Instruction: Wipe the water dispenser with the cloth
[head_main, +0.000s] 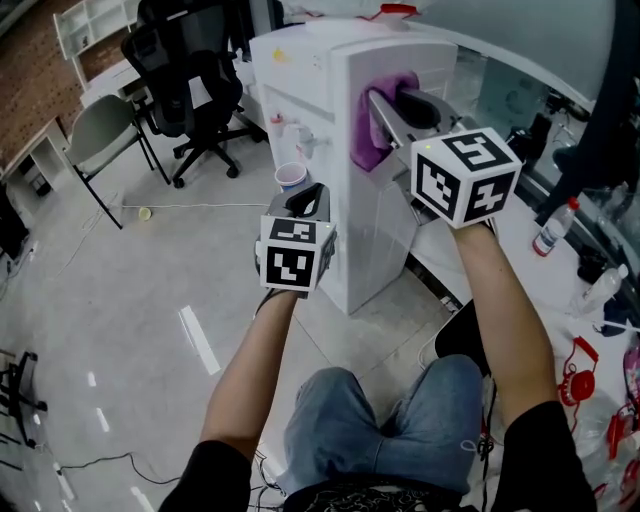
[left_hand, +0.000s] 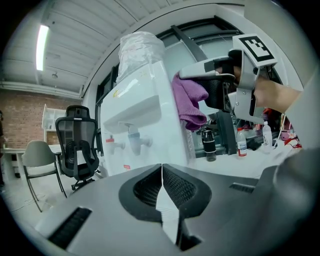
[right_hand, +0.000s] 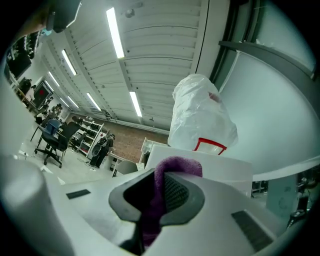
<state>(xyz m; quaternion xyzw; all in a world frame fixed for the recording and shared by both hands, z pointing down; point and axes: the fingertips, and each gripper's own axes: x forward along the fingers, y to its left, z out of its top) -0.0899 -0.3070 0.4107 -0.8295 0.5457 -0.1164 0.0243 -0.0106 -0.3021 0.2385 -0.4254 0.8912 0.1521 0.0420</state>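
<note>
Right gripper (head_main: 390, 108) presses cloth (head_main: 372, 140) against water dispenser (head_main: 375, 230) above glossy floor (head_main: 120, 300).

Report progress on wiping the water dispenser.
Done: the right gripper has the purple cloth clamped. In hand: the cloth is against the upper side of the water dispenser. Remaining: how much is wiped cannot be told. The left gripper is shut, empty.
</note>
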